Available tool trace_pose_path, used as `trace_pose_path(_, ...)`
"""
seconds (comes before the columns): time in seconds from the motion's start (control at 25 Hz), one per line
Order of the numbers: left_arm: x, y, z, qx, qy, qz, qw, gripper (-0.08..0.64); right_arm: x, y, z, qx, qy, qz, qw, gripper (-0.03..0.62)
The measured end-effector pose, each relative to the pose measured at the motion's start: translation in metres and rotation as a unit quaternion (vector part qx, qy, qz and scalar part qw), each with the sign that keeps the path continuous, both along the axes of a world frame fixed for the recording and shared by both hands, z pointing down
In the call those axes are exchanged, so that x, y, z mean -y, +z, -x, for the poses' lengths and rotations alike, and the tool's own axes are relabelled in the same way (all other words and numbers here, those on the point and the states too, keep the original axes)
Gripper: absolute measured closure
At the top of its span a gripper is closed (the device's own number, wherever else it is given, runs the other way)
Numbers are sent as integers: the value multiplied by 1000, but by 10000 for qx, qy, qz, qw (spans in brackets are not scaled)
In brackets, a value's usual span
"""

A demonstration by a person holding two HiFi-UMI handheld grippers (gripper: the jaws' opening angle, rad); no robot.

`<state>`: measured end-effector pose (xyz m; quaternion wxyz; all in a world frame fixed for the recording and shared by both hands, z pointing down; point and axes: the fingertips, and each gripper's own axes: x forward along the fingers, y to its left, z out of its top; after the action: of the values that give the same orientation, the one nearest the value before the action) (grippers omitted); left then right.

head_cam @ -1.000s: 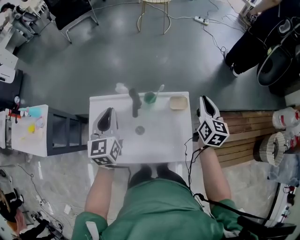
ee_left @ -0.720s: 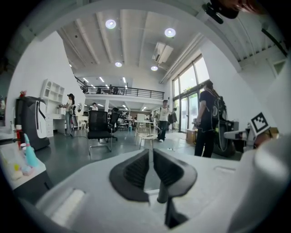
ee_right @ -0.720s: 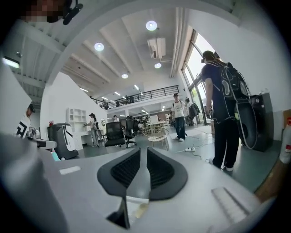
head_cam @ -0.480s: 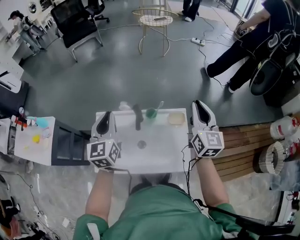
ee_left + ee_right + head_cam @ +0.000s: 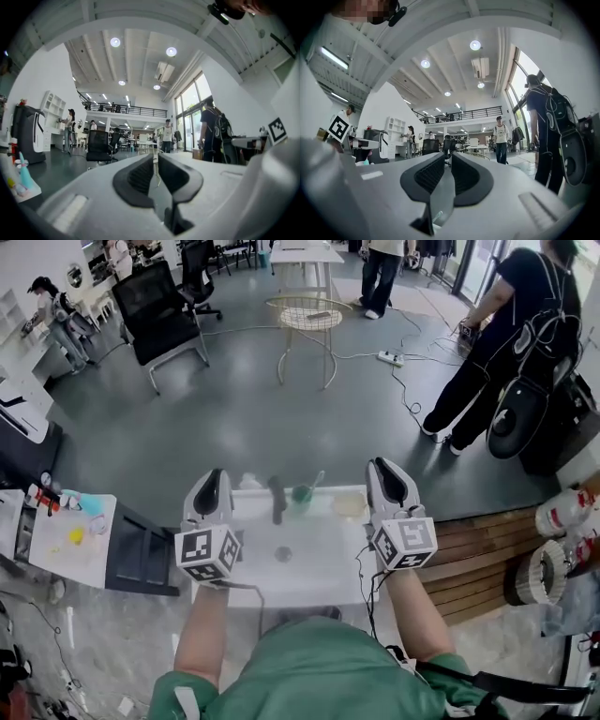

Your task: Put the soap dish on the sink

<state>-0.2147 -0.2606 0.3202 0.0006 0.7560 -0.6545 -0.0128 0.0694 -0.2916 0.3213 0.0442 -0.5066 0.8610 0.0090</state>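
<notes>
A beige soap dish (image 5: 349, 506) lies on the back right corner of the white sink (image 5: 314, 570), beside a green cup (image 5: 301, 493) and the dark faucet (image 5: 277, 499). My left gripper (image 5: 211, 480) is held up over the sink's left edge, shut and holding nothing. My right gripper (image 5: 384, 471) hovers just right of the soap dish, also shut and holding nothing. In the left gripper view the left gripper (image 5: 156, 164) points level out into the room, away from the sink. In the right gripper view the right gripper (image 5: 446, 161) does the same.
A white side table (image 5: 52, 545) with small bottles stands left of the sink. Wooden slats (image 5: 473, 549) lie to its right. Beyond are a black chair (image 5: 164, 306), a gold wire stool (image 5: 306, 320), a floor power strip (image 5: 391, 358) and a standing person (image 5: 492, 362).
Both grippers have risen and tipped level, staying shut. The head view has swung up, showing more of the room. The soap dish has stayed on the sink's back right corner.
</notes>
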Motion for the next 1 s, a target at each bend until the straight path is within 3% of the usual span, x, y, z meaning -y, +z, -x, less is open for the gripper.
trace_pose_path(0.2, -3, -18, -5, 28, 75, -207, 9998, 531, -4, -16, 9, -55, -133, -207, 9997, 546)
trace_pose_path(1.0, 7, -27, -20, 227, 200, -276, 9992, 531, 2, -17, 5, 56, -155, -145, 9998, 547)
